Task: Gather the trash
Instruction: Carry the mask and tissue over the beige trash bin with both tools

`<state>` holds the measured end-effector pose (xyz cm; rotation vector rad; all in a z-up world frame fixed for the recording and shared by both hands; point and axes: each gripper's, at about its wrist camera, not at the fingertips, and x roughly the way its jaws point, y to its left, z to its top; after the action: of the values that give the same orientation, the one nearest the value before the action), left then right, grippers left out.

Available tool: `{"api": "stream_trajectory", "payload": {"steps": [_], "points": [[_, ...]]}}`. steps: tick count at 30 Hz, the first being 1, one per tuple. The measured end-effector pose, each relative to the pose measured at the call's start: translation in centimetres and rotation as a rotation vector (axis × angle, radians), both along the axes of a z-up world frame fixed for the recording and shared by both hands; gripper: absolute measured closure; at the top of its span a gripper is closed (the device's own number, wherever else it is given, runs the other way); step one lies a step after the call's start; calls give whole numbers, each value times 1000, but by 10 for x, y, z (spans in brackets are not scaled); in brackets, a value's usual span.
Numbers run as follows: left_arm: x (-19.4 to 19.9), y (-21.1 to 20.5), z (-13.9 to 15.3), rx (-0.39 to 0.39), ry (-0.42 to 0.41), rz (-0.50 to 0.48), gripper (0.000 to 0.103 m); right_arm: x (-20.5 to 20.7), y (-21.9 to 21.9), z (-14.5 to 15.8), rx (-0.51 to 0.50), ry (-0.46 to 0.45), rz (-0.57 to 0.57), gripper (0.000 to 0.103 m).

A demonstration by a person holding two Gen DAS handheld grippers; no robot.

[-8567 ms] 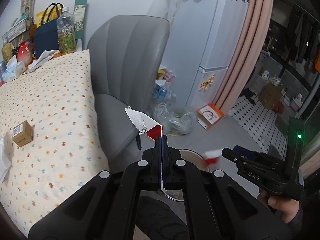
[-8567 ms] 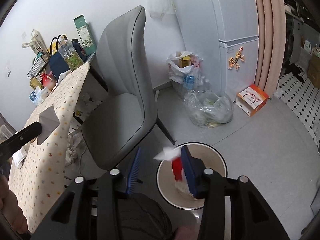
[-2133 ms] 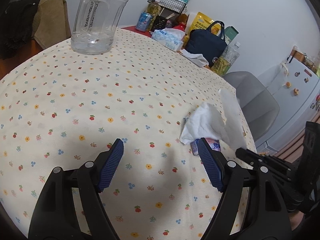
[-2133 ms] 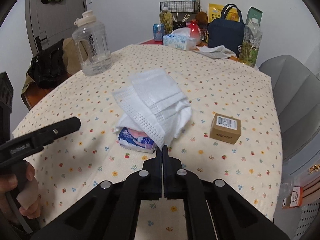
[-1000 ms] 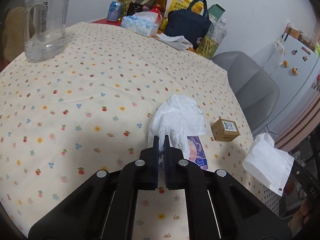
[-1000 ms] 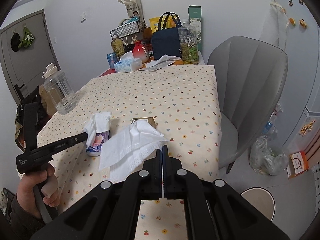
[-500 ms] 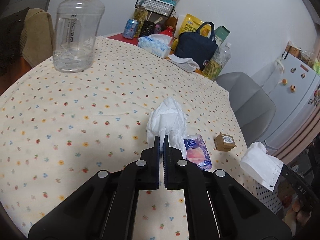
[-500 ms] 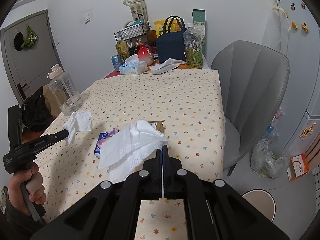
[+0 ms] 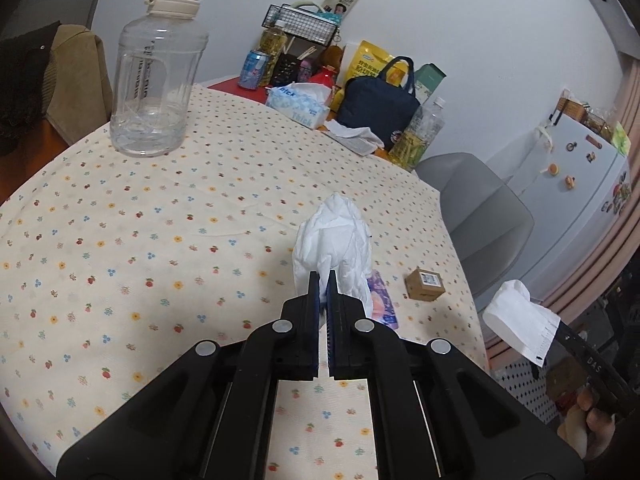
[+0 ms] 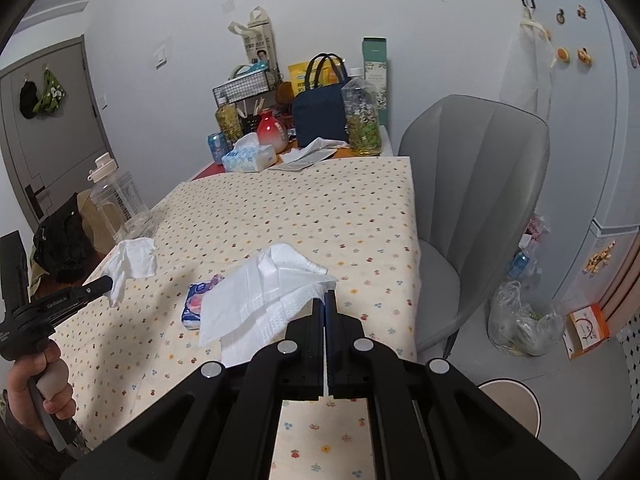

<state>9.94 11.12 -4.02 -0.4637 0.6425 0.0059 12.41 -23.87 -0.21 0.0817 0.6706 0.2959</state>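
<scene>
Crumpled white tissue (image 9: 334, 240); embossed paper napkin (image 10: 264, 292); matt floral cloth tablecloth (image 9: 160, 216).

Counted: two grippers, left (image 9: 323, 280) and right (image 10: 323, 298); two white tissues, crumpled (image 9: 334, 240) and flat (image 10: 264, 292); one tissue pack (image 9: 382, 300); one cardboard box (image 9: 425, 283); one water jug (image 9: 156, 80); one grey chair (image 10: 472, 200).

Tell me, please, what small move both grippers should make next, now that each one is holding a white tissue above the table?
Probably carry both loads right, toward the round beige bin on the floor beside the grey chair. The left gripper is shut on a crumpled white tissue and the right gripper on a flat white tissue; both hang above the flowered tablecloth, so nothing more needs gripping first.
</scene>
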Motion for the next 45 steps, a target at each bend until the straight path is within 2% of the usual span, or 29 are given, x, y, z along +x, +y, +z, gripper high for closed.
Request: {"api": "stream_trajectory", "payload": {"steps": [13,22,32,45], "points": [[14,-78,10,46,-11,-149,100,-11,-73,-9,25,14,-140,101],[33,-157,15,87,-17,-297,100,-20,-139,-28,45,44,-255,101],[56,-232,5,123,16,-414,100,-24,-203,-66,86,100,-360,101],[84,-310,-20,149,75,-545,100,-10,-257,-114,105,179,-471,101]]}}
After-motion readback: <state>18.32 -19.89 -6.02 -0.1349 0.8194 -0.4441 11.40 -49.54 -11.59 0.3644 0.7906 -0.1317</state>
